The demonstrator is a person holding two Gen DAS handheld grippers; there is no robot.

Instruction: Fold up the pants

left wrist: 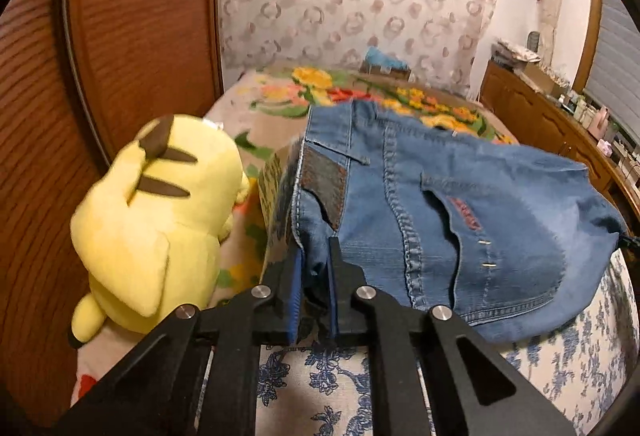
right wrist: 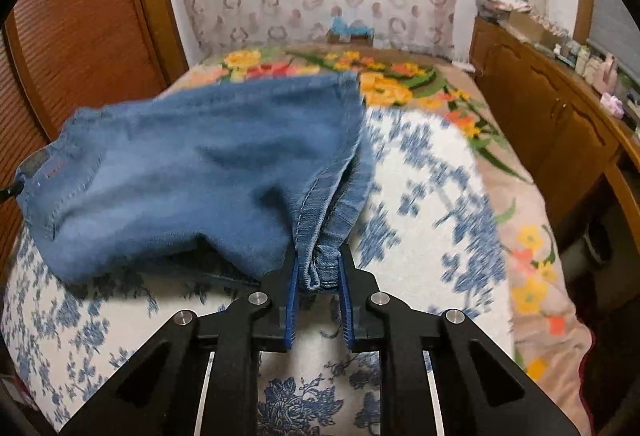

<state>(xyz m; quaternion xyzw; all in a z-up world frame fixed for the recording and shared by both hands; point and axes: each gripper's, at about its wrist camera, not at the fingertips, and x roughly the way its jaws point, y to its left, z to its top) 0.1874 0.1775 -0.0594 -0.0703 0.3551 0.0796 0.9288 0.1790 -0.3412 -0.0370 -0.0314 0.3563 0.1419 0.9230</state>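
Note:
Blue denim pants (left wrist: 460,220) hang between my two grippers above the bed, with the seat and back pocket facing the left wrist camera. My left gripper (left wrist: 316,256) is shut on the waistband corner beside the brown leather patch. My right gripper (right wrist: 318,264) is shut on bunched hem and seam fabric of the pants (right wrist: 200,172). The cloth sags between the two grips and its lower edge is just above the blue-flowered sheet (right wrist: 420,196).
A yellow plush toy (left wrist: 160,220) lies on the bed at the left, close to the left gripper. A wooden door (left wrist: 132,36) stands behind it. A flowered blanket (right wrist: 400,84) covers the far bed. A wooden cabinet (right wrist: 540,108) runs along the right.

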